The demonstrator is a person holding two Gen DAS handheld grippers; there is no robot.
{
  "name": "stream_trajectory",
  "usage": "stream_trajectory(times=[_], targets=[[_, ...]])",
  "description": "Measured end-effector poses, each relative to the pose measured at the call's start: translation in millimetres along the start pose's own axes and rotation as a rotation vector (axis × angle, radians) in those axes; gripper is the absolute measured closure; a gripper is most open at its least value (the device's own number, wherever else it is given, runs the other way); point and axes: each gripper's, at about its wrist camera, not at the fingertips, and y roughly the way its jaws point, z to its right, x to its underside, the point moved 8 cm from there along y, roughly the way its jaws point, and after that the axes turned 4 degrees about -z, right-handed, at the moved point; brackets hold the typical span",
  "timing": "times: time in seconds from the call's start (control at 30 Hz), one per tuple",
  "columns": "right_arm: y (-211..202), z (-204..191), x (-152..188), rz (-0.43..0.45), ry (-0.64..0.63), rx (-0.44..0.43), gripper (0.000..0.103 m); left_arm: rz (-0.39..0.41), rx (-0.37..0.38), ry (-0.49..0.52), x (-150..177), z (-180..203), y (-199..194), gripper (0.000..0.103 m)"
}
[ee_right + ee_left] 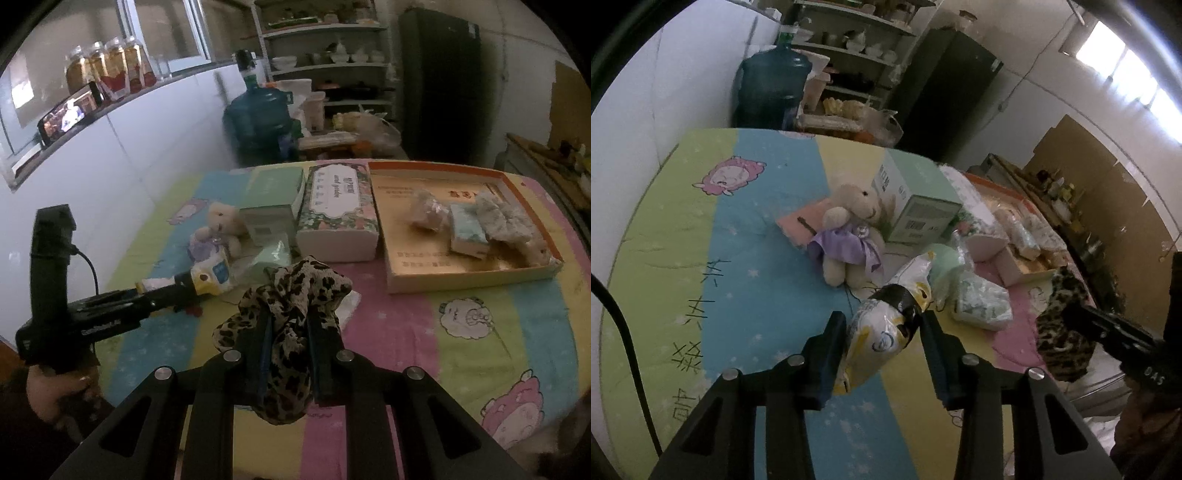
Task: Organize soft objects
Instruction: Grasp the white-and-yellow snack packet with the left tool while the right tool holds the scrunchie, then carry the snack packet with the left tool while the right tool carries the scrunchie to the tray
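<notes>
My left gripper (882, 325) is shut on a yellow-and-white plastic packet (882, 328) and holds it above the striped tablecloth; the packet also shows in the right wrist view (212, 275). My right gripper (288, 314) is shut on a leopard-print cloth (295, 295), seen at the right of the left wrist view (1060, 325). A cream plush bear in a purple dress (849, 232) lies on the table beyond the left gripper. An orange-rimmed cardboard tray (391, 236) at the far right holds several soft items, among them a tissue pack (467, 230).
A green-white box (916, 206) and a floral tissue box (336, 210) stand mid-table. A pale green bag (945, 266) and a patterned pack (982, 302) lie near the left gripper. A water jug (258, 114), shelves and a dark fridge (439, 85) stand behind the table.
</notes>
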Motion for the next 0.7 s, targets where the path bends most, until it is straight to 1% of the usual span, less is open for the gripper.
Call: stream_trajectory(times=[0.07, 0.1, 0.17, 0.27, 0.33, 0.37, 0.43, 0.57, 0.7], targets=[[-1, -3, 1, -0.001, -0.005, -0.005, 0.086, -0.005, -0.005, 0.009, 2, 1, 0, 0.063], [-1, -4, 2, -0.002, -0.007, -0.007, 0.086, -0.023, -0.004, 0.011, 5, 0, 4, 0.063], [-2, -5, 3, -0.002, -0.007, -0.009, 0.086, -0.081, 0.025, 0.010, 13, 1, 16, 0.063], [-3, -5, 5, -0.001, -0.006, -0.008, 0.086, -0.135, 0.045, 0.052, 27, 9, 33, 0.062], [-3, -5, 6, -0.002, -0.002, -0.006, 0.086, -0.124, 0.014, 0.086, 28, 12, 35, 0.060], [-3, -4, 7, -0.004, 0.000, -0.006, 0.086, -0.126, 0.012, 0.091, 27, 12, 36, 0.057], [-3, -3, 10, -0.011, 0.008, -0.008, 0.085, -0.126, 0.012, 0.084, 24, 11, 38, 0.056], [-4, -2, 12, -0.013, 0.016, -0.006, 0.085, -0.175, 0.004, 0.091, 23, 9, 50, 0.054], [-6, 1, 11, -0.006, 0.022, -0.001, 0.085, -0.182, -0.042, 0.158, 21, 17, 57, 0.053]])
